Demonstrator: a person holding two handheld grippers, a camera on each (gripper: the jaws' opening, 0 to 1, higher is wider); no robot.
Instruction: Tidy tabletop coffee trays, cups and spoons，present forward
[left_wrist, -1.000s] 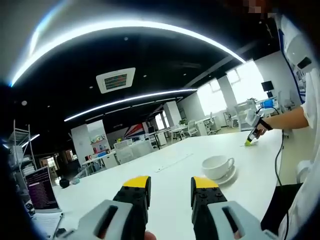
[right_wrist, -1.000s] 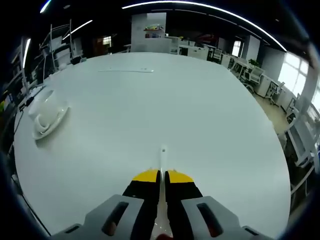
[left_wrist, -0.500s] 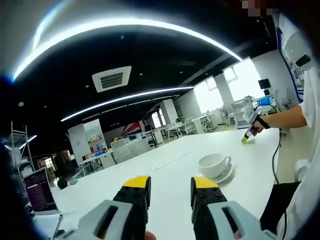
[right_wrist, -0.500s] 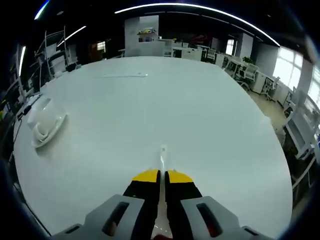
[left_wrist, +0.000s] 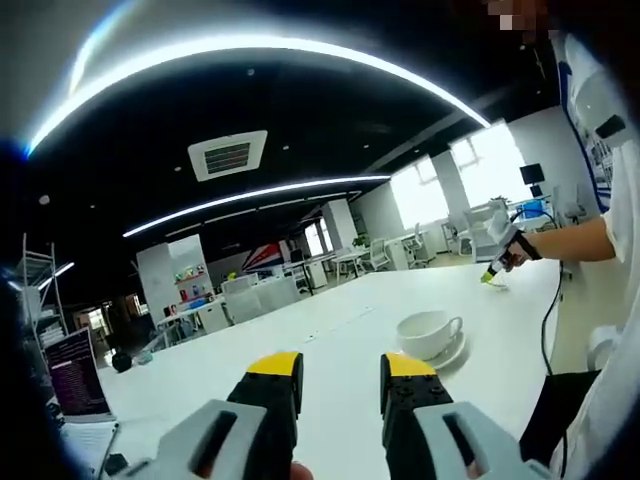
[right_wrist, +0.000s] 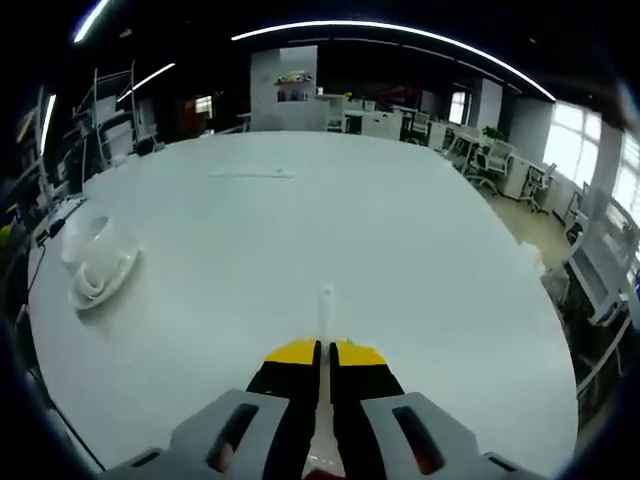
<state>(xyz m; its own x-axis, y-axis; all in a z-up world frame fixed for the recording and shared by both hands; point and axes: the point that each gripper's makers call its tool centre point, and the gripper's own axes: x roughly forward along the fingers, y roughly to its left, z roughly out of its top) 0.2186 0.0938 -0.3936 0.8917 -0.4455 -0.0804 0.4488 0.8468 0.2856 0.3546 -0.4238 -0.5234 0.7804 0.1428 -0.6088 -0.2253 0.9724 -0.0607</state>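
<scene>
A white cup (left_wrist: 426, 330) stands on a white saucer (left_wrist: 451, 354) on the white table (left_wrist: 340, 345), right of my left gripper (left_wrist: 338, 372), which is open with nothing between its yellow-tipped fingers. In the right gripper view the same cup (right_wrist: 92, 247) and saucer (right_wrist: 108, 285) sit at the far left. My right gripper (right_wrist: 322, 351) is shut on a white spoon (right_wrist: 325, 308), whose handle sticks out forward over the table (right_wrist: 330, 220). The right gripper (left_wrist: 497, 268) also shows far right in the left gripper view, held by a person's hand.
A laptop (left_wrist: 78, 375) stands at the table's left edge. A thin white strip (right_wrist: 252, 173) lies far across the table. Desks and chairs (right_wrist: 495, 155) fill the room beyond. The person's body and a cable (left_wrist: 550, 320) are at the right.
The right gripper has risen slightly with the spoon, so the cup and saucer sit a little lower in its view. The left gripper's view has shifted only slightly.
</scene>
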